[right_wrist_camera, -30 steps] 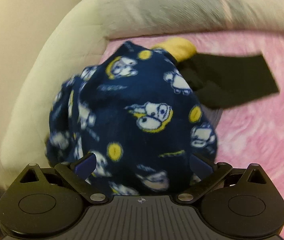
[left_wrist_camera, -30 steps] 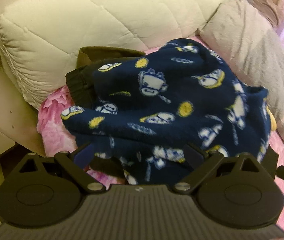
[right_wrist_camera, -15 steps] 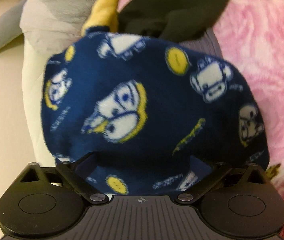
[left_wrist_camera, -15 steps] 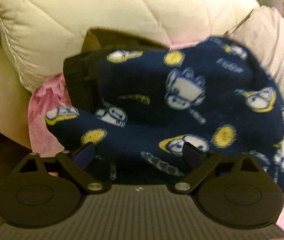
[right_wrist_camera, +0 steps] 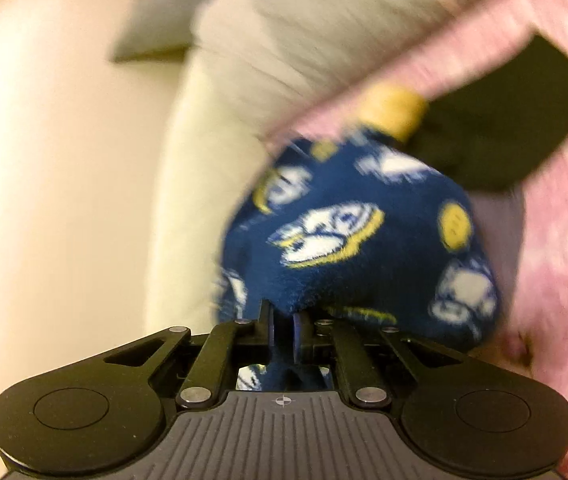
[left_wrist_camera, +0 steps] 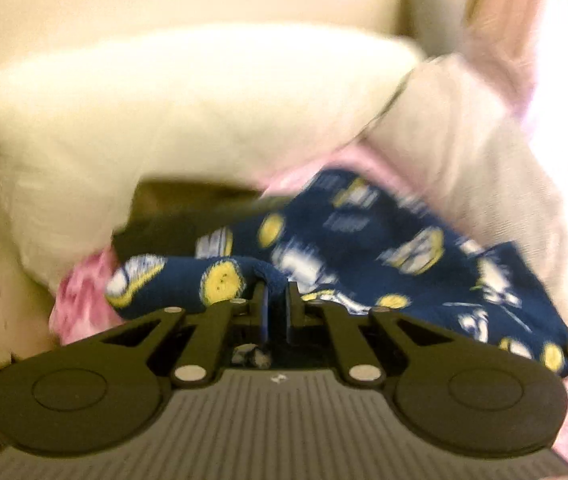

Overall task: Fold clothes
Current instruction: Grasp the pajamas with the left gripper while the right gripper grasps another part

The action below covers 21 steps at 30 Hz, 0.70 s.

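Folding has barely begun: both grippers, left (left_wrist_camera: 276,300) and right (right_wrist_camera: 282,322), pinch the bunched navy cartoon-print fleece garment (left_wrist_camera: 363,248) between their fingers.

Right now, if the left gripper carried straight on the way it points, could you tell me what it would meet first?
The left gripper, already shut on the navy printed garment, would push into more of that fleece first; the cream pillow lies behind, though blur obscures depth.

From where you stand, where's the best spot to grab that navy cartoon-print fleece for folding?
At its near edge, from the front. The navy fleece lies heaped, and its rolled hem bunches toward both cameras, thin enough to pinch. The left hand-held gripper and right hand-held gripper are each already shut on that edge.
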{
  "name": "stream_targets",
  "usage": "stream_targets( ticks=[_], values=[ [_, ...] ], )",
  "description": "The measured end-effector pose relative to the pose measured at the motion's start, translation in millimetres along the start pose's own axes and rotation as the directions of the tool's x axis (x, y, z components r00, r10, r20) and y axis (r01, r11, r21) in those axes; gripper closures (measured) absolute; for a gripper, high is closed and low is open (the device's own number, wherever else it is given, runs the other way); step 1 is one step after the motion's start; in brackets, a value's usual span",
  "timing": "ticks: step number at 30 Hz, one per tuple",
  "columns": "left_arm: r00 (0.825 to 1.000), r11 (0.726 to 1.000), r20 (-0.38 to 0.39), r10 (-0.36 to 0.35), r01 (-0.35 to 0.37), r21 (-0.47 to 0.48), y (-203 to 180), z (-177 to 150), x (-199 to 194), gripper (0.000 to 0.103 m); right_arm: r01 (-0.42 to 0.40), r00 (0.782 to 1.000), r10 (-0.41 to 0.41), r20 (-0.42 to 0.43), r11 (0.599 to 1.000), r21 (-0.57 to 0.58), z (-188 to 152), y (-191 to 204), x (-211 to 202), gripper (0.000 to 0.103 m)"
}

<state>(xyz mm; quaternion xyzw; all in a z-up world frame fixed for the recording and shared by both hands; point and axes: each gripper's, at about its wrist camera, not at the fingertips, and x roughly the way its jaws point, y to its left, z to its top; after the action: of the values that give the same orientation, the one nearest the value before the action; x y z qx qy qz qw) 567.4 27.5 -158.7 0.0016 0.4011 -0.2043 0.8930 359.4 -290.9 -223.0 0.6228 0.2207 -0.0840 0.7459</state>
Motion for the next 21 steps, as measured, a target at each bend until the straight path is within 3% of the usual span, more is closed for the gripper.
stream_targets(
  ticks=[4,9,12,16,18,21],
  values=[
    [0.984,0.989,0.124,-0.131,0.121,0.084,-32,17,-72,0.098,-0.091,0.988,0.101,0.115,0.992,-0.087,8,33,-54,0.097],
    [0.919,0.940,0.243,-0.311,0.260,0.220,-85,21,-162,0.098,-0.156,0.946,0.197,0.256,0.973,-0.171,13,62,-144,0.097],
    [0.858,0.885,0.271,-0.436,0.353,0.305,-126,8,-214,0.098,-0.178,0.906,0.244,0.345,0.961,-0.213,20,73,-211,0.097],
    [0.770,0.788,0.258,-0.584,0.461,0.408,-185,-22,-278,0.098,-0.159,0.851,0.275,0.448,0.947,-0.279,25,79,-309,0.097],
    [0.723,0.731,0.224,-0.654,0.527,0.434,-216,-39,-304,0.098,-0.117,0.824,0.273,0.497,0.939,-0.322,27,86,-362,0.097],
    [0.631,0.614,0.145,-0.762,0.634,0.471,-271,-76,-345,0.098,-0.046,0.779,0.268,0.566,0.926,-0.375,30,94,-440,0.097]
  ],
)
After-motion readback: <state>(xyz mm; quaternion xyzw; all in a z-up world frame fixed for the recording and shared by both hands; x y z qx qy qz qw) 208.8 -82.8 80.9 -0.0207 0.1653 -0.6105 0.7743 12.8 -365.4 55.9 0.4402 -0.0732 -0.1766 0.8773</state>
